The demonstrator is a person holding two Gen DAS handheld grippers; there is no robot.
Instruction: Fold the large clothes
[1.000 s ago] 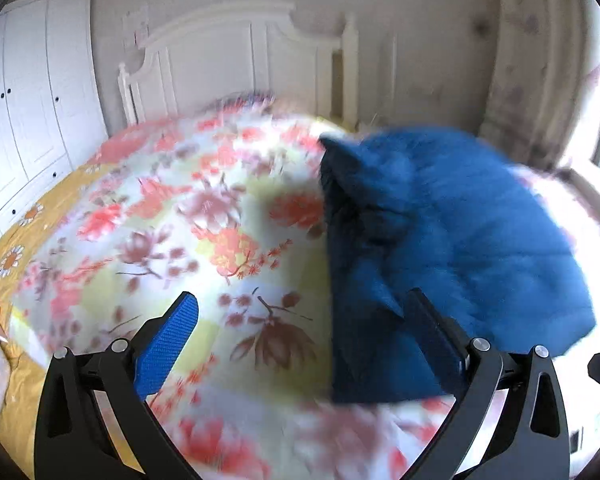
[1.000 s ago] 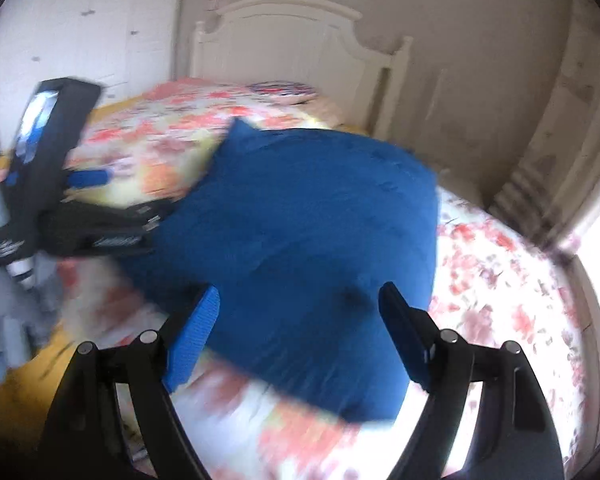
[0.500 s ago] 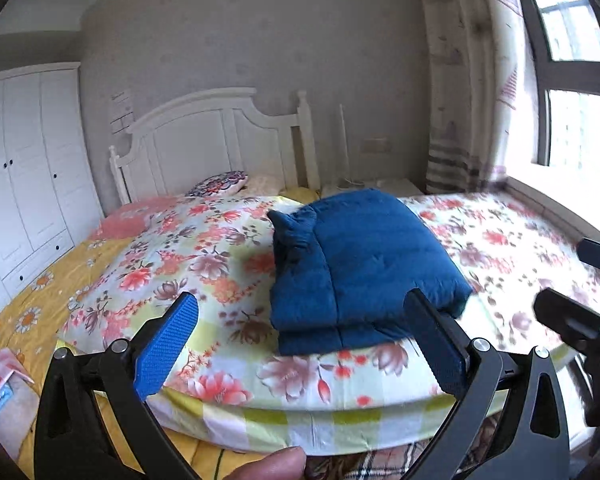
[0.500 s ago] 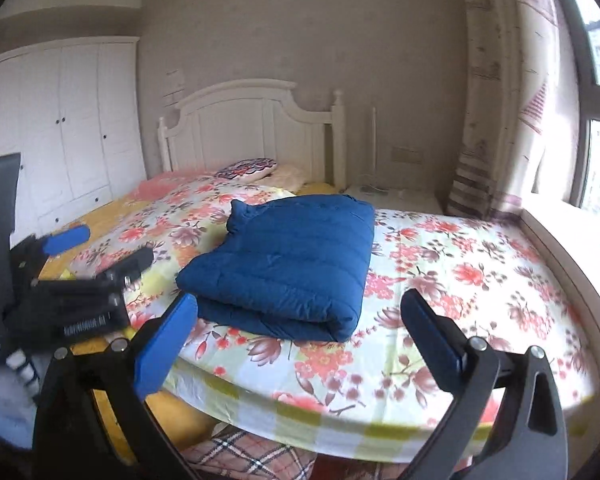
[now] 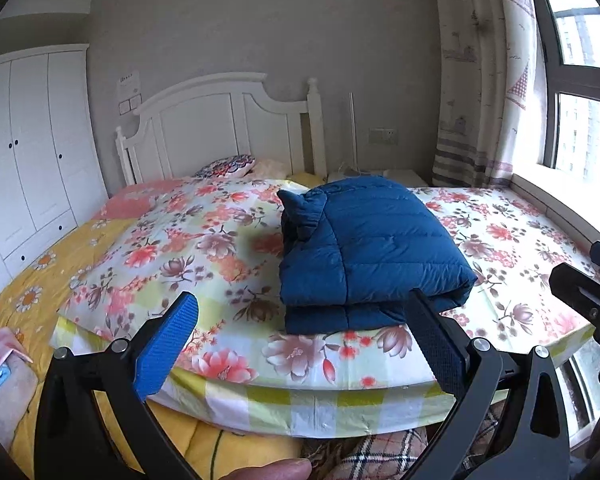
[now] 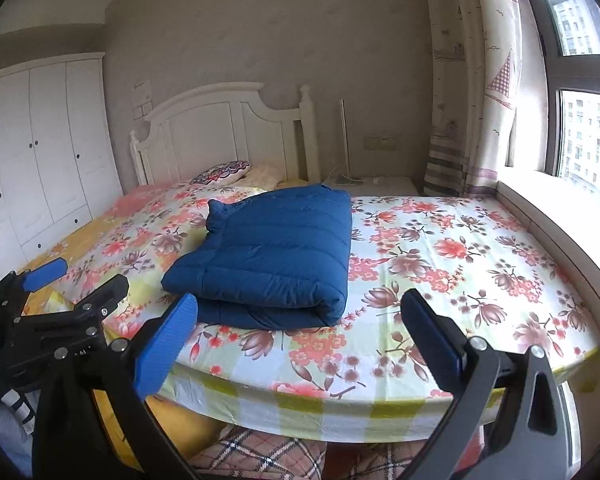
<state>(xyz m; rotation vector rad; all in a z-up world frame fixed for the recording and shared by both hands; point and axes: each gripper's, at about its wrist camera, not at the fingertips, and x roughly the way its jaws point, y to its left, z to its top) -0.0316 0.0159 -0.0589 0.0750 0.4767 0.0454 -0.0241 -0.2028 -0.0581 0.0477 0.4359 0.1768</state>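
A blue puffer jacket (image 5: 364,248) lies folded into a neat rectangle on the floral bed sheet (image 5: 204,248); it also shows in the right wrist view (image 6: 276,256). My left gripper (image 5: 300,344) is open and empty, held back from the foot of the bed, well short of the jacket. My right gripper (image 6: 300,344) is open and empty, also off the bed's near edge. The left gripper's body shows at the left of the right wrist view (image 6: 60,320).
A white headboard (image 5: 220,132) and pillows (image 5: 228,166) are at the far end. A white wardrobe (image 5: 28,152) stands on the left. A curtain (image 5: 476,80) and window sill (image 5: 564,208) are on the right. Plaid fabric (image 6: 260,456) lies below the bed edge.
Both grippers have pulled back and up from just over the jacket to beyond the bed's foot. The jacket stays folded on the bed. Both stay open.
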